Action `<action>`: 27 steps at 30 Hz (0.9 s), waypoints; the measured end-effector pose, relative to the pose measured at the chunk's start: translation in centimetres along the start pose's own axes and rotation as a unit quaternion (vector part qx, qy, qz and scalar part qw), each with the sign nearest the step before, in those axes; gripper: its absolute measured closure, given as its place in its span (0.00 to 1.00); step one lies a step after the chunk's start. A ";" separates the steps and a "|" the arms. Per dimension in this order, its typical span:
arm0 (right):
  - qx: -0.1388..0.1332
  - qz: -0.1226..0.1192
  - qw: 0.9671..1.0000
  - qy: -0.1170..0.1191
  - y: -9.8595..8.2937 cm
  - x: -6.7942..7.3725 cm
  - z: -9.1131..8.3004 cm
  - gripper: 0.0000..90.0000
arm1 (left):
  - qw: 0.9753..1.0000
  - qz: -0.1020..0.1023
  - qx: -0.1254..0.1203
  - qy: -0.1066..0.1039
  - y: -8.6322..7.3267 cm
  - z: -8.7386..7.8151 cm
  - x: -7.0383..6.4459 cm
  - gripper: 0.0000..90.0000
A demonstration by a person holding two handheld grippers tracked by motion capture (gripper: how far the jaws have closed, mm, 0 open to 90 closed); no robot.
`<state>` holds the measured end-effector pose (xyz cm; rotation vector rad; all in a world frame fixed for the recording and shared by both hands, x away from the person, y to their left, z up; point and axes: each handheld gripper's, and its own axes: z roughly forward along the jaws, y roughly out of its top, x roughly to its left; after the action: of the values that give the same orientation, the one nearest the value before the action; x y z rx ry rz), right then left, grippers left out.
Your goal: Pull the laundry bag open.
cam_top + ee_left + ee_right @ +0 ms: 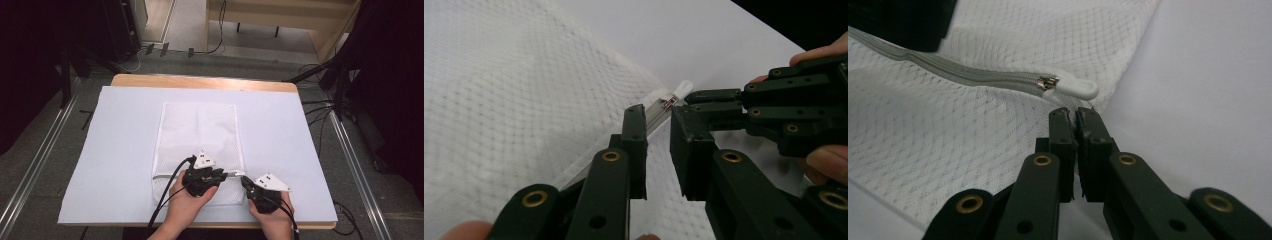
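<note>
Indoors | white sheet (125, 150) over wooden table (200, 81) | grey carpet (45, 165)

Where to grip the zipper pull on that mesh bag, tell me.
Grip the white tab of the zipper pull, beyond the metal slider. It lies flat at the mesh bag corner, pointing away from the zipper, so come from its free end, probably with the right gripper.
</note>
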<state>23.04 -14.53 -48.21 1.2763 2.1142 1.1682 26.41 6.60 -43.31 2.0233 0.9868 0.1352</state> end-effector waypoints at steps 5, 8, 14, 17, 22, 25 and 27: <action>-0.012 -0.011 1.000 0.003 0.1 0.4 -0.2 0.98 | 1.000 0.003 0.004 -0.007 0.9 1.3 -1.0 0.89; -0.016 -0.017 1.000 0.006 0.2 0.5 -0.3 0.98 | 1.000 0.004 0.005 -0.007 1.3 1.7 -1.3 0.84; -0.016 -0.022 1.000 0.007 0.2 0.8 -0.3 0.98 | 1.000 -0.014 0.020 0.014 2.5 3.0 -2.1 0.67; -0.016 -0.024 1.000 0.009 0.2 1.0 -0.4 0.98 | 0.999 -0.029 0.033 0.026 2.8 4.0 -2.1 0.60; -0.018 -0.030 0.999 0.012 0.2 1.1 -0.4 0.98 | 0.998 -0.040 0.035 0.029 2.8 4.6 -2.0 0.54; -0.019 -0.035 0.999 0.012 0.3 1.1 -0.4 0.98 | 0.998 -0.038 0.033 0.028 2.7 4.5 -1.9 0.57; -0.019 -0.036 0.999 0.012 0.3 1.1 -0.4 0.98 | 0.998 -0.038 0.033 0.025 2.7 4.3 -1.8 0.61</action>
<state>22.35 -13.67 -47.70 1.1662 2.1265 1.1918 28.64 1.69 -43.57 2.0476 1.1119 0.1142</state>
